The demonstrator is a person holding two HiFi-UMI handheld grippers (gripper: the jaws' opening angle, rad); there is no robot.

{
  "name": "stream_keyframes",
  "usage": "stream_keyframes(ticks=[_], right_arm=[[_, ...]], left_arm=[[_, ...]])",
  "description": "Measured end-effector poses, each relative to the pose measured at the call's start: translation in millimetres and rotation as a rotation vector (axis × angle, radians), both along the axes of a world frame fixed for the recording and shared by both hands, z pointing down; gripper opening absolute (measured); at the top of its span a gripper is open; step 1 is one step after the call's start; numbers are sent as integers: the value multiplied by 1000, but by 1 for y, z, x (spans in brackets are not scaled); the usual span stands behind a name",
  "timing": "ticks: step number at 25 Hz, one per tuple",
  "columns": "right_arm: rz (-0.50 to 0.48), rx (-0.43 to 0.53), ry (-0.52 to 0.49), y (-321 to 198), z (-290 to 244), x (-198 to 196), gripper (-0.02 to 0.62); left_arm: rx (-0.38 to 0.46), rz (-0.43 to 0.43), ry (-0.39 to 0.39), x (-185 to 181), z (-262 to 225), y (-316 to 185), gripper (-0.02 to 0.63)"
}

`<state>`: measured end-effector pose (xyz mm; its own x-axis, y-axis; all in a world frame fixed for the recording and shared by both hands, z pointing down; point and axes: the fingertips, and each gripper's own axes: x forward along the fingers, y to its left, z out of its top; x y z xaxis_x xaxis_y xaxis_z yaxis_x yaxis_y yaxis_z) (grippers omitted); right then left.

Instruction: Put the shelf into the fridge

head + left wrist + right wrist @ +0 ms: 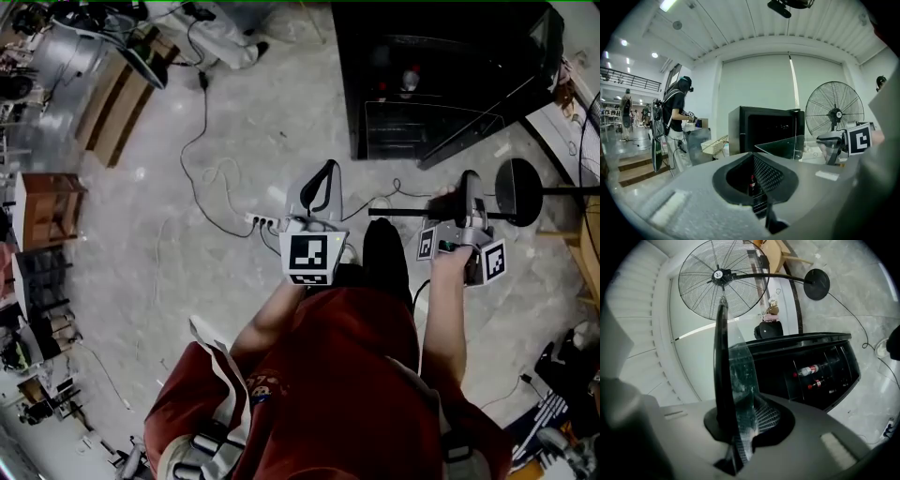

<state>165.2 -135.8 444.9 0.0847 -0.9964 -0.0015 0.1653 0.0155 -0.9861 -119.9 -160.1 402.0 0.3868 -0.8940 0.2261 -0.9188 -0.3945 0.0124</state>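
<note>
Person (677, 124) with a backpack stands at the floor's left side beside low wooden steps (635, 166); only the left gripper view shows this. Only the head view shows a power strip (265, 223) and its cable on the bare floor (187, 281), just left of the left gripper (323, 180).

In its own view the left gripper (769, 213) has its jaws together with nothing between them. Through the gap above the seam a red-capped bottle (751, 184) shows inside the fridge (764, 129).

The fridge (441, 66) is black and stands at the floor's far edge. Only the right gripper view looks into the fridge (801, 357). There two bottles (808, 370) lie on their sides, their red-and-white labels too small to read.

The shelf (785, 145) is a clear glass pane with a black edge strip, outside the fridge and in front of it. In the left gripper view it lies about level, reaching left from the right gripper (834, 146). In the head view its black strip (403, 213) runs left from the right gripper (467, 187). The right gripper (733, 446) has its jaws clamped on one edge of the shelf (735, 390).

The only print that can be made out is the black-and-white square pattern on the marker cubes (309, 258).

At the right stands a pedestal fan (834, 110). The head view gives only its round base (518, 192); both gripper views show its wire cage (719, 280).
</note>
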Motion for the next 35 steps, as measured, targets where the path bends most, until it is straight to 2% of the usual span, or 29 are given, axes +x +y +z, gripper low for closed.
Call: stream_keyframes(ticks=[16, 24, 35], right_arm=[[-43, -20, -31, -82, 36, 1, 26], [-52, 6, -5, -123, 43, 4, 26], [-32, 65, 0, -167, 55, 3, 26]], left_arm=[[-85, -4, -68, 21, 38, -54, 6], [-108, -15, -67, 26, 50, -75, 6], [-110, 3, -74, 45, 55, -76, 6]])
